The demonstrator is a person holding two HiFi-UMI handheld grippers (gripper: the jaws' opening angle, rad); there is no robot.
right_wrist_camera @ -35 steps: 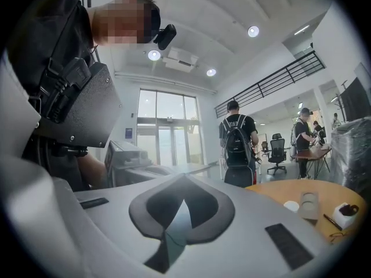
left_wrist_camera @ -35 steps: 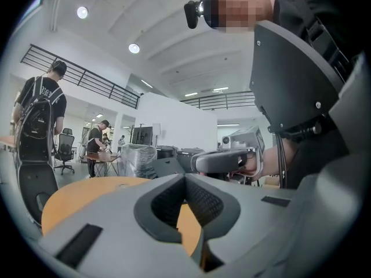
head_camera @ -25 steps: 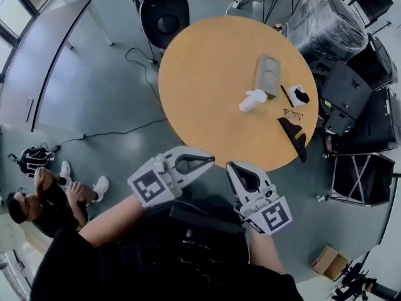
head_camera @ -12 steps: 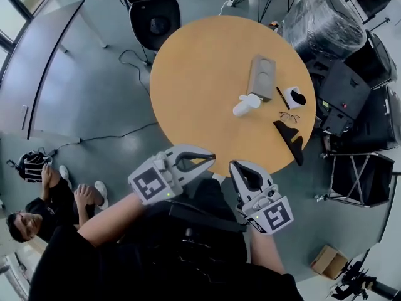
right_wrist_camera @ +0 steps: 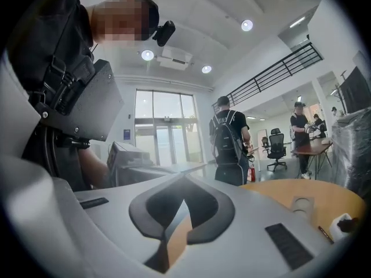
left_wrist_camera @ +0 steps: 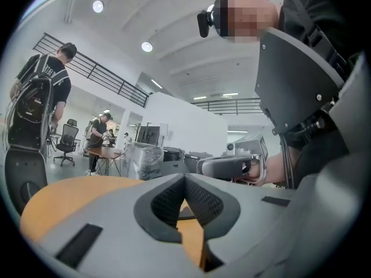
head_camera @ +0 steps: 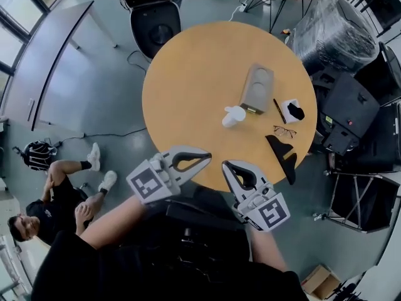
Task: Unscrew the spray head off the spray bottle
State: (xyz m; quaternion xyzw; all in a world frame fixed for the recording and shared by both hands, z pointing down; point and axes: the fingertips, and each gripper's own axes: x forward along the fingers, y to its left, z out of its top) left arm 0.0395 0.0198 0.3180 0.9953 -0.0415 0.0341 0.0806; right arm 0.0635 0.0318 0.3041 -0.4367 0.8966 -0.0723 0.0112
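Note:
The white spray bottle lies on its side on the round wooden table, right of the table's middle, with its spray head on. Both grippers hang in front of my body, off the table's near edge and well short of the bottle. My left gripper is shut with nothing in it, its tip over the table's rim. My right gripper is also shut and empty, beside the left one. In the left gripper view the left gripper has its jaws together; the right gripper shows the same in the right gripper view.
On the table near the bottle lie a grey moulded tray, a pen, a white and black item, glasses and a black cloth. A person sits on the floor at left. A black chair stands beyond the table.
The head view has shifted, so the table and bottle sit lower and further left in it. Both grippers keep their pose and stay shut. The seated person has stretched out a leg.

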